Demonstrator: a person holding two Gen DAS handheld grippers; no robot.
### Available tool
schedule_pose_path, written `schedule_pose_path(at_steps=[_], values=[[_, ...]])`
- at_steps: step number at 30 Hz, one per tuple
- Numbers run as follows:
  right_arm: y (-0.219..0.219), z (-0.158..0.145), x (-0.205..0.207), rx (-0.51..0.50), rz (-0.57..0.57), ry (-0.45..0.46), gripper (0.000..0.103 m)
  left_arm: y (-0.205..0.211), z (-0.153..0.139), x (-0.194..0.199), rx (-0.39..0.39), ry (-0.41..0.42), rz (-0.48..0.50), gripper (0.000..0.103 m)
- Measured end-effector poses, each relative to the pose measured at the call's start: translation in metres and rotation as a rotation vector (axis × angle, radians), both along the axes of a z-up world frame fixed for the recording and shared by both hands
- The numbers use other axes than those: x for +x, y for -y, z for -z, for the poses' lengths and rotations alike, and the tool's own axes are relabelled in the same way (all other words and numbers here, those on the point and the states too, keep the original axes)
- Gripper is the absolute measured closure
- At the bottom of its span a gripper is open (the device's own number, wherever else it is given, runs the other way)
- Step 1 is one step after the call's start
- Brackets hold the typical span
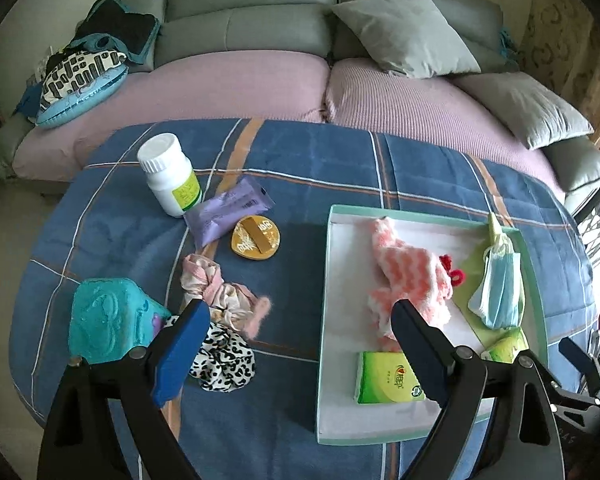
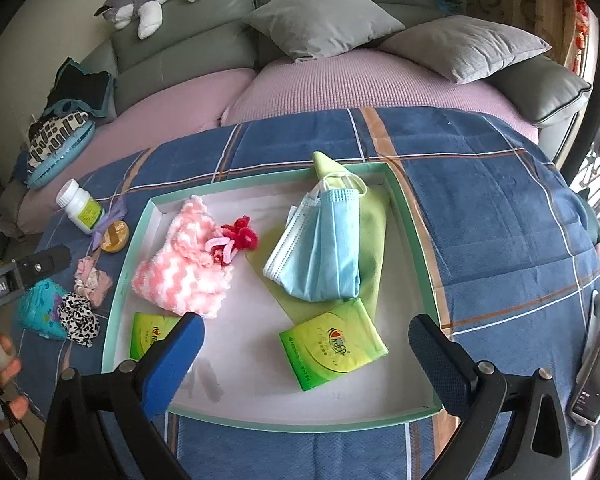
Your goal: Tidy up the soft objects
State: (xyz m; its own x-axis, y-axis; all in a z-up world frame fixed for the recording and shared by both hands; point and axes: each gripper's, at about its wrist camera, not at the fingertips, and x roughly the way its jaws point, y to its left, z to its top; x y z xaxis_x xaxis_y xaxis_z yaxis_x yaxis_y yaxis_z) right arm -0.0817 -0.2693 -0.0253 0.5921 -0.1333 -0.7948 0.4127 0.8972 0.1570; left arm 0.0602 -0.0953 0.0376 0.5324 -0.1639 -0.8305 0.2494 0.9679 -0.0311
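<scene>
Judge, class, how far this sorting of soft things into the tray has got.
Done: the fluffy pink sock, face mask and two tissue packs lie in the tray. In hand: nothing; both grippers are open and empty. Left: the pink scrunchie and leopard scrunchie lie outside on the blanket.

Tray [image 2: 415,236] on the surface [image 2: 499,208], loose things to its left.
In the tray: sock [image 2: 184,268] at left, mask [image 2: 323,248] on a cloth [image 2: 373,224] at right, two tissue packs [image 2: 333,350] near the front. Left of it: bottle [image 1: 170,174] at the back, scrunchies [image 1: 220,356] in front.
</scene>
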Motion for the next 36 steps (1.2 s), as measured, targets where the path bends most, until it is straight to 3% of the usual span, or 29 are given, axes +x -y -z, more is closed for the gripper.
schedule_pose_path(at_steps=[21, 31, 36], values=[[-0.028, -0.001, 0.021, 0.009, -0.037, -0.025, 0.000, -0.078, -0.028, 0.025, -0.080, 0.069, -0.102, 0.011], [-0.054, -0.012, 0.058, -0.021, -0.097, -0.014, 0.000, -0.142, -0.037, 0.057, -0.146, 0.079, -0.186, 0.011], [-0.072, -0.023, 0.081, -0.037, -0.146, 0.006, 0.000, -0.161, -0.039, 0.075, -0.127, 0.070, -0.194, 0.011]])
